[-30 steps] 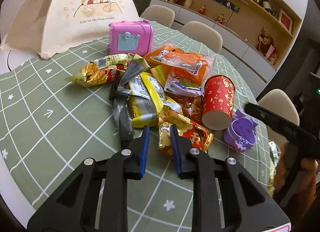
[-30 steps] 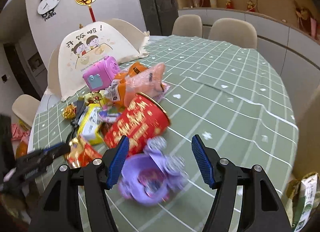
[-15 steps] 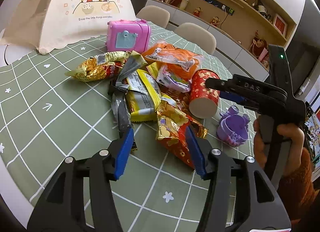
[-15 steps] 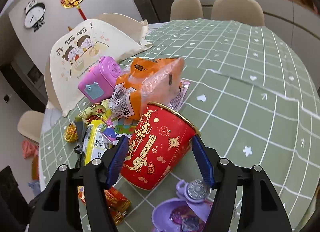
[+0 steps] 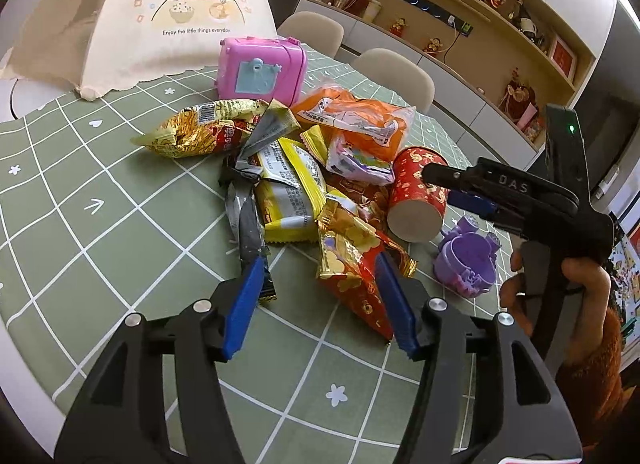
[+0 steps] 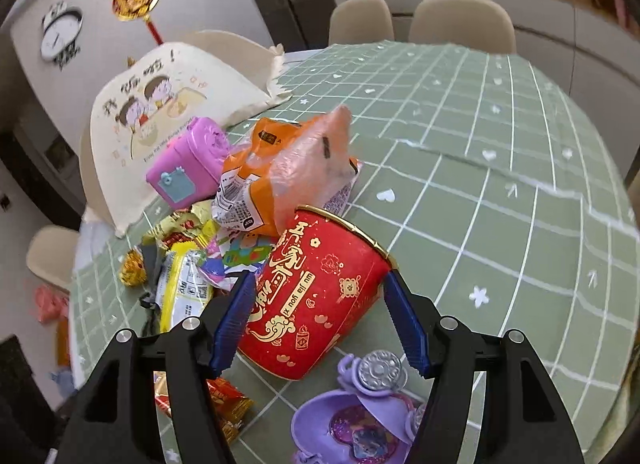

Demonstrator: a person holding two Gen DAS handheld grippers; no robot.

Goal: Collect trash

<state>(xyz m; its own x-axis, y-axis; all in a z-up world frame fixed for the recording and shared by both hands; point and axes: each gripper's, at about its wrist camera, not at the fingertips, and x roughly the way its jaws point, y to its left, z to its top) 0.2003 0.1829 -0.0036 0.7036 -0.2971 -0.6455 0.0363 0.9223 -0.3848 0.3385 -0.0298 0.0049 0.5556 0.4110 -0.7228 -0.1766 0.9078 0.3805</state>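
Several snack wrappers lie heaped on the green checked tablecloth (image 5: 120, 232). My left gripper (image 5: 318, 260) is low at the heap's near edge. Its jaws are opening, and a red-and-gold wrapper (image 5: 352, 268) lies between the fingers, unpinched. The left pad sits by the tail of a grey wrapper (image 5: 248, 224). A red paper cup (image 6: 316, 296) lies on its side. My right gripper (image 6: 319, 276) stands open astride it, one blue pad at each flank. The left wrist view shows the right gripper (image 5: 444, 188) over the cup (image 5: 416, 200).
A yellow wrapper (image 5: 288, 192), a gold chip bag (image 5: 200, 132) and an orange bag (image 5: 356, 124) fill the heap. A purple toy (image 5: 468, 260) lies beside the cup. A pink toy case (image 5: 260, 72) and a cloth food cover (image 5: 180, 16) stand behind. Chairs ring the far edge.
My left jaws went from nearly shut to wide apart around the red-and-gold wrapper. My right gripper moved from over the purple toy onto the red cup, its jaws as wide as before.
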